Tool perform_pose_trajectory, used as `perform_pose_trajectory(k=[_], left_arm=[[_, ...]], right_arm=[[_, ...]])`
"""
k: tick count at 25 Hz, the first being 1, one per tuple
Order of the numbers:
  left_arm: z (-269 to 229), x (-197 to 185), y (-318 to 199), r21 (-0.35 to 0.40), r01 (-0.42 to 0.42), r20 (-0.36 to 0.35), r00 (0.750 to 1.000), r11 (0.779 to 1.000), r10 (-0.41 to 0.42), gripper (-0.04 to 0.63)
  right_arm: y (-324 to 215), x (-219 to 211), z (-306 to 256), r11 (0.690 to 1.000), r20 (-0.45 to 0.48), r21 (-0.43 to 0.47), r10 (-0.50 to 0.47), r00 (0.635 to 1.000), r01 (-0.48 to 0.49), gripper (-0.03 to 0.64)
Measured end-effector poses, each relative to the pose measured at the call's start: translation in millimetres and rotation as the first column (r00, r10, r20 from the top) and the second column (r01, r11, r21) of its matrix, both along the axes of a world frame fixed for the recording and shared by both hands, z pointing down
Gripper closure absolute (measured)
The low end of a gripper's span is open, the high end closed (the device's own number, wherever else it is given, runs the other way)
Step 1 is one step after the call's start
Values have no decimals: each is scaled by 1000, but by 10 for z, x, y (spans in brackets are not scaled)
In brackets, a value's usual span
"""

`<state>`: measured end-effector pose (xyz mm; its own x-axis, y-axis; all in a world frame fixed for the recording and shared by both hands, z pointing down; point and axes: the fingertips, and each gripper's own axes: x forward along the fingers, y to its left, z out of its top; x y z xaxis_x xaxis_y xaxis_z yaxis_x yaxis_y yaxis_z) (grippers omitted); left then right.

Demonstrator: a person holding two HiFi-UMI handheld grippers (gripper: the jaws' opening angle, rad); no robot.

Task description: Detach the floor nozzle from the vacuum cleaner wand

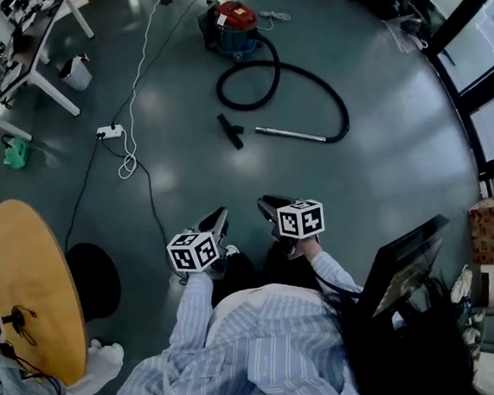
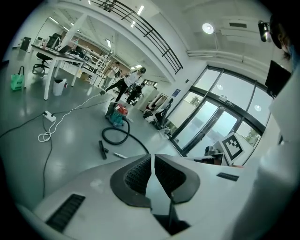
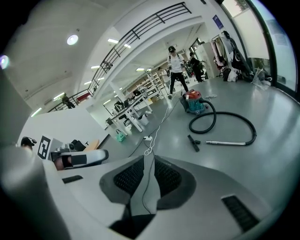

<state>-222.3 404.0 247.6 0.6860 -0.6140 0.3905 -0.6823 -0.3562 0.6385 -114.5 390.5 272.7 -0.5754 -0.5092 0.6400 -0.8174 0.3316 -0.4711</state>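
Observation:
The black floor nozzle (image 1: 231, 130) lies on the grey floor just left of the metal wand (image 1: 291, 134), with a small gap showing between them. The wand's black hose (image 1: 323, 89) loops back to the red and teal vacuum cleaner (image 1: 235, 24). My left gripper (image 1: 218, 217) and right gripper (image 1: 269, 203) hover side by side, well short of the nozzle. The left gripper (image 2: 153, 157) is shut and empty. On the right gripper (image 3: 149, 159) only a thin slit shows between the jaws, and nothing is in them. Both gripper views show the nozzle (image 2: 102, 149) (image 3: 193, 142) far ahead.
A round wooden table (image 1: 25, 283) stands at the left with a person seated by it. A power strip (image 1: 110, 132) and its cables run across the floor. A white desk (image 1: 34, 65) and bin (image 1: 77, 72) are far left. A cardboard box (image 1: 492, 228) sits near the glass wall on the right.

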Motion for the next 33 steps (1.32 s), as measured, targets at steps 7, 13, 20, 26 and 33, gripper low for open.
perform_pose_trajectory(k=[7, 13, 20, 26, 33], left_arm=[[-125, 209, 45, 3, 95, 12, 995, 995, -95, 569], [-143, 902, 208, -37, 122, -43, 991, 992, -123, 569], [-111, 1398, 429, -37, 113, -36, 993, 993, -114, 569], [-113, 1326, 535, -31, 154, -15, 988, 988, -154, 569], [-66, 1257, 593, -33, 171, -24, 985, 985, -172, 569]], right_arm=[[247, 455, -88, 999, -7, -2, -40, 999, 40, 541], [355, 1172, -167, 999, -23, 12, -33, 999, 34, 541], [564, 1618, -43, 998, -20, -16, -59, 998, 58, 541], [593, 1668, -53, 997, -3, -5, -72, 997, 72, 541], [621, 1599, -63, 996, 7, 18, -89, 996, 89, 541]])
